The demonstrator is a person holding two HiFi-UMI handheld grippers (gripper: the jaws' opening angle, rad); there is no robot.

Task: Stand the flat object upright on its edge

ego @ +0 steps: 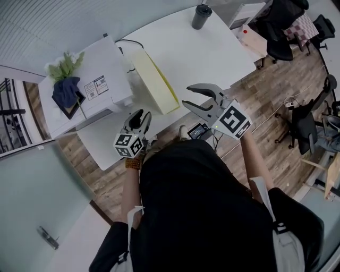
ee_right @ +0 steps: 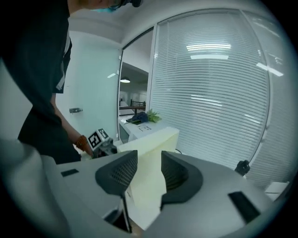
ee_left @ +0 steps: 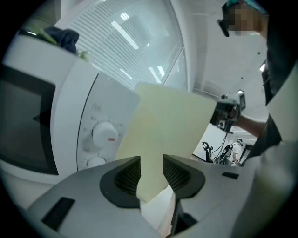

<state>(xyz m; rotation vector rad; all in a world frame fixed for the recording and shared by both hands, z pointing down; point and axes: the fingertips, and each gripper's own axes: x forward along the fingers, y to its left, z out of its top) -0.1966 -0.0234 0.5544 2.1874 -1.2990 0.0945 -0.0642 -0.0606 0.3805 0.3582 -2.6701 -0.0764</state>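
A pale yellow flat board (ego: pixel 154 79) stands on its long edge on the white table (ego: pixel 202 53), tilted toward the white microwave (ego: pixel 101 79) beside it. My left gripper (ego: pixel 142 114) hovers near the table's front edge, just left of the board's near end, open and apart from it. In the left gripper view the board (ee_left: pixel 172 125) shows beyond the spread jaws (ee_left: pixel 151 174), with the microwave's dials (ee_left: pixel 104 135) behind. My right gripper (ego: pixel 187 95) is raised to the right of the board, open and empty. The right gripper view looks past its jaws (ee_right: pixel 149 172) at the board's end (ee_right: pixel 149 148).
A green plant (ego: pixel 66 66) and a dark blue cloth (ego: pixel 66 90) lie on top of the microwave. A dark cup (ego: pixel 202 16) stands at the table's far edge. Office chairs (ego: pixel 305 119) stand on the wooden floor to the right. A glass wall with blinds (ee_right: pixel 214 83) runs behind the table.
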